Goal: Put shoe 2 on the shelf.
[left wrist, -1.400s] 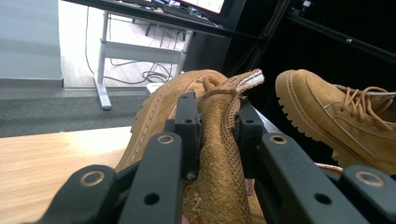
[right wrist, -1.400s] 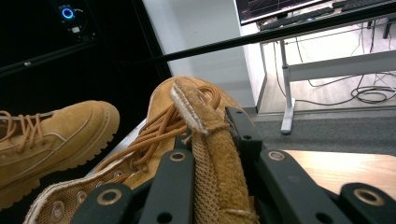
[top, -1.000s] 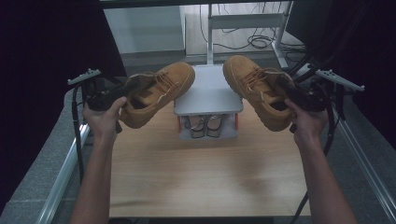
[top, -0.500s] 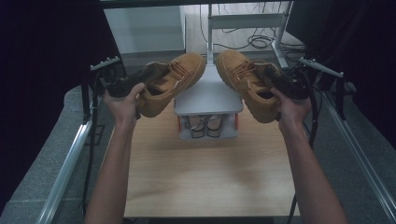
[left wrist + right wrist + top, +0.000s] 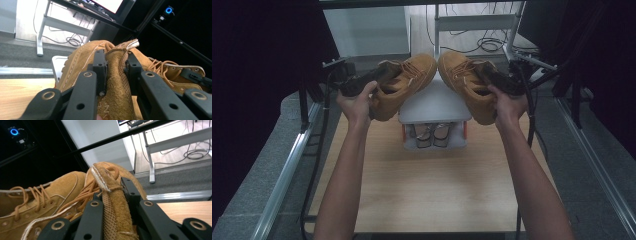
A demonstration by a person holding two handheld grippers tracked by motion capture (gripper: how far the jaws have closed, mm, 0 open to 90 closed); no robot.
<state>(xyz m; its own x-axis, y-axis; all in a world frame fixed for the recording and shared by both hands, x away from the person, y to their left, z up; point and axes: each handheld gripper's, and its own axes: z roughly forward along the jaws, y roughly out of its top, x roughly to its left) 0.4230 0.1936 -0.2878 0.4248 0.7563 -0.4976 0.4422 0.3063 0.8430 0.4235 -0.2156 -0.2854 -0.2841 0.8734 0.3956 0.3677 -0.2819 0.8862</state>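
Observation:
In the high view two tan lace-up boots hang in the air above the table, toes almost meeting. My left gripper point(image 5: 382, 75) is shut on the heel collar of the left boot point(image 5: 412, 80). My right gripper point(image 5: 484, 75) is shut on the heel collar of the right boot point(image 5: 459, 77). In the left gripper view the gripper point(image 5: 115, 65) pinches the suede collar of the left boot point(image 5: 80, 57), with the right boot point(image 5: 172, 72) beyond. In the right gripper view the gripper point(image 5: 113, 192) clamps the right boot's pull tab point(image 5: 105, 176), and the left boot point(image 5: 45, 195) lies to the left.
A white box-like stand point(image 5: 432, 102) sits at the back middle of the wooden table point(image 5: 422, 185), just under the boots, with a grey pair of shoes point(image 5: 432, 136) inside its open front. Metal rails point(image 5: 287, 170) run along both table sides. A white frame with cables point(image 5: 472, 22) stands behind.
Both hands have swung inward and a little away from me, carrying the boots from wide apart to nearly toe to toe over the white stand. Both grips are unchanged.

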